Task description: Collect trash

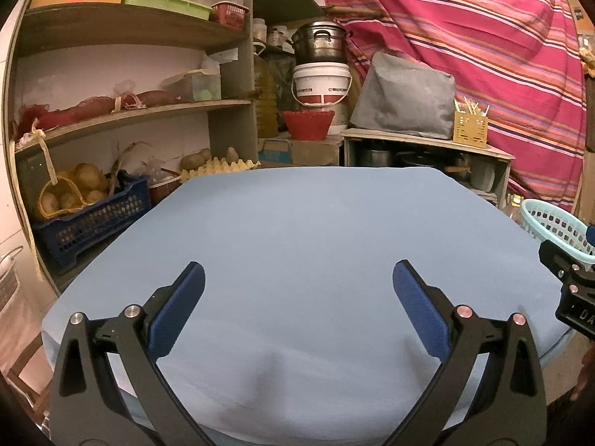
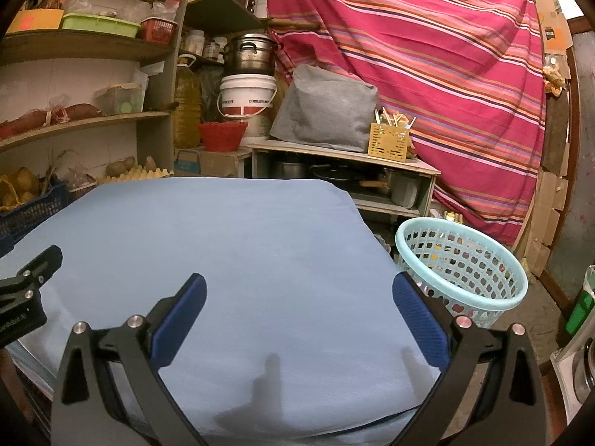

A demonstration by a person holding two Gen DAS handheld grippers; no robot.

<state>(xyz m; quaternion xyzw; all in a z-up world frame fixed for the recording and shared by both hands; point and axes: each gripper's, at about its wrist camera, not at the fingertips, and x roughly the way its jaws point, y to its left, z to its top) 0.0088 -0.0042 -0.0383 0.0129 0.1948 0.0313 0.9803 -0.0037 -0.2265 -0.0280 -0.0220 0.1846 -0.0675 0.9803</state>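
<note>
Above blue table [image 1: 297, 230], spread left gripper [image 1: 298, 275].

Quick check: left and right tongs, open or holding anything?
Left tongs: open, holding nothing.
Right tongs: open, holding nothing.

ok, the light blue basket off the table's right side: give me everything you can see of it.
The basket is a round, pale turquoise laundry-style bin that looks like plastic, with a smooth rolled rim and walls pierced by rows of small holes. It stands upright, mouth open, on the floor just beyond the right edge of the table, below its top. Colored bits show through the holes; the contents are unclear. Neither gripper touches it.
</note>
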